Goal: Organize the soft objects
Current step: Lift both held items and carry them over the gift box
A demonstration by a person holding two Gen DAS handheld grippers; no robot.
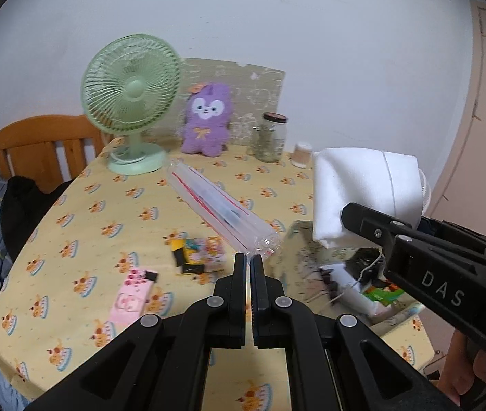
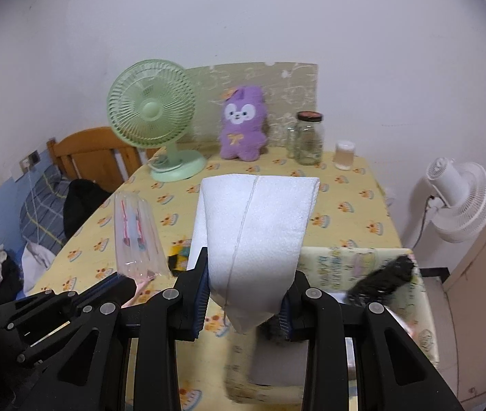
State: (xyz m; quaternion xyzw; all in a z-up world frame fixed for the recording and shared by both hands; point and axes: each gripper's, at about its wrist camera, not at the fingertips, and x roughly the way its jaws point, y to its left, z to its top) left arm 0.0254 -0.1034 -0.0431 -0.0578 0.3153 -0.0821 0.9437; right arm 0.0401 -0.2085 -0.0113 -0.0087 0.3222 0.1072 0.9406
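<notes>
My right gripper (image 2: 250, 267) is shut on a folded white foam sheet (image 2: 256, 219), which stands up from its jaws above the table. In the left wrist view the same foam sheet (image 1: 362, 188) shows at the right, pinched by the right gripper (image 1: 349, 214). My left gripper (image 1: 248, 262) is shut on the end of a clear inflated plastic bag (image 1: 222, 209) with red and blue print, and the bag (image 2: 135, 233) hangs raised off the cloth. A purple plush toy (image 2: 243, 123) sits at the back against a board. A patterned fabric bin (image 2: 345, 260) lies under my right gripper.
A green desk fan (image 1: 131, 102), a glass jar (image 2: 309, 138) and a small cup (image 2: 344, 154) stand along the table's back. A pink case (image 1: 133, 296) and small packets (image 1: 198, 253) lie on the yellow cloth (image 1: 113, 205). A white fan (image 2: 458, 202) is off to the right, a wooden chair (image 1: 37, 144) and bed to the left.
</notes>
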